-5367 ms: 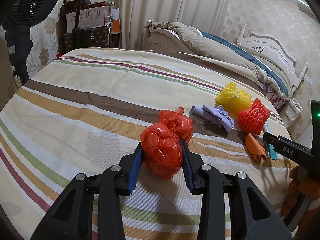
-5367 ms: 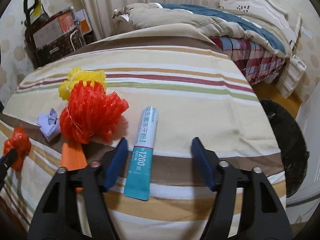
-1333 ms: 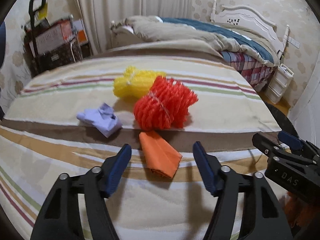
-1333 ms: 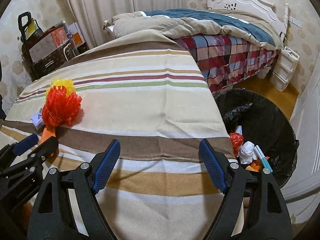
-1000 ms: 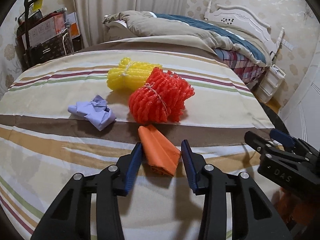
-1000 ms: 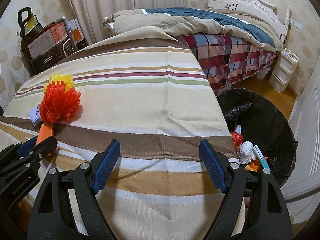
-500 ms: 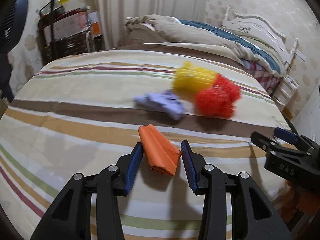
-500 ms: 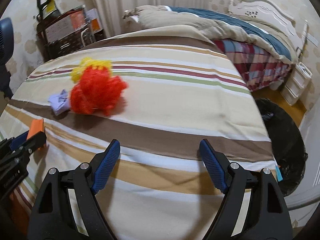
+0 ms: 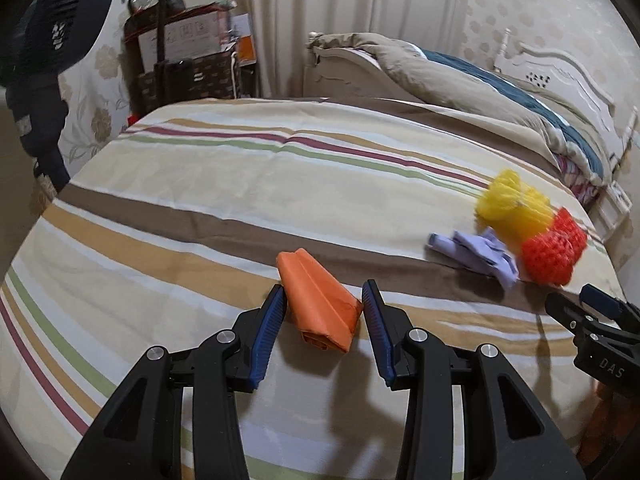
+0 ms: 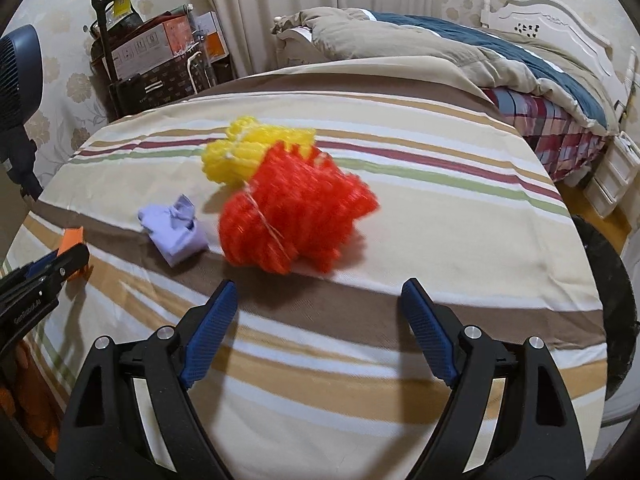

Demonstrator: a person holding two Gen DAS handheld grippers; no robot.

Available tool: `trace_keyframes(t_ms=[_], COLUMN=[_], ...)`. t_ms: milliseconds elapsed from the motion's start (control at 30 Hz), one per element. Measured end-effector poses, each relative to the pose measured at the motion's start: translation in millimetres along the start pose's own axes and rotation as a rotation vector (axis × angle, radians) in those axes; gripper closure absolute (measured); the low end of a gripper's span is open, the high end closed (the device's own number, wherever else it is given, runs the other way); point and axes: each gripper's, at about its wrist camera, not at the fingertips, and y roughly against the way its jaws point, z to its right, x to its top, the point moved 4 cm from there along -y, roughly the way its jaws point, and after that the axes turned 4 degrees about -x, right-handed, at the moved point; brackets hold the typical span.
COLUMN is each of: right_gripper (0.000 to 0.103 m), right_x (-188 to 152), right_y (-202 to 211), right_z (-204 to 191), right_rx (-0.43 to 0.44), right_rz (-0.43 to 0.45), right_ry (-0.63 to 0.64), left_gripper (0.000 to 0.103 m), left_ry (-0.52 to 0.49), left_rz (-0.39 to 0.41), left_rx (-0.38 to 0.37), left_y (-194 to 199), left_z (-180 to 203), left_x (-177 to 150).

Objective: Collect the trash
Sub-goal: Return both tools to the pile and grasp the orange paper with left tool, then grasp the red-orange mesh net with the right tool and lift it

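Note:
My left gripper (image 9: pixel 323 304) is shut on a folded orange paper (image 9: pixel 318 300) and holds it just above the striped cloth. A red foam net (image 10: pixel 294 222), a yellow foam net (image 10: pixel 244 152) and a crumpled purple wad (image 10: pixel 176 230) lie on the table. My right gripper (image 10: pixel 320 320) is open and empty, just in front of the red net. In the left wrist view the red net (image 9: pixel 554 250), yellow net (image 9: pixel 512 204) and purple wad (image 9: pixel 476 252) lie far right. The left gripper (image 10: pixel 60 260) with the orange paper (image 10: pixel 72 238) shows at the right wrist view's left edge.
The table wears a striped cloth (image 9: pixel 240 184). A black trash bin (image 10: pixel 612 280) stands past the table's right edge. A bed (image 10: pixel 500 60) is behind, boxes and a trolley (image 10: pixel 152 56) at the back left, a fan (image 9: pixel 44 36) at the left.
My left gripper closed on the orange paper, lifted it and swung left. My right gripper swung from the bin side back toward the red net.

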Motion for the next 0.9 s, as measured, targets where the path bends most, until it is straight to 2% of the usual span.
trace_keyframes(t_ms=[267,500,633,733,900], right_gripper=[0.016,0.016,0.032,0.038,0.042], right_x=[20,31,30,27,21], right_y=[-13,-29,-27,-24,-18], right_z=[-18,-12,-7,-6,-8], right_rx=[-0.012,-0.012,-0.025,-0.012,-0.002], right_rz=[0.014,-0.025,-0.015,-0.010,-0.006], right_ry=[-0.013,-0.068,-0.069,-0.056,-0.016], left_gripper=[0.061,0.061,0.061,0.061,0.061], left_ry=[0.001,0.015,0.017,0.016,0.015], left_rz=[-0.005,-0.009,-0.009,-0.009,-0.009], left_rx=[-0.021,-0.034,-0.035,-0.034,-0.034], left_y=[-1,-2,-2,-2,-2], left_z=[1,-3,-3,-3,-3], left_x=[-1,-1,-1,-1,-1])
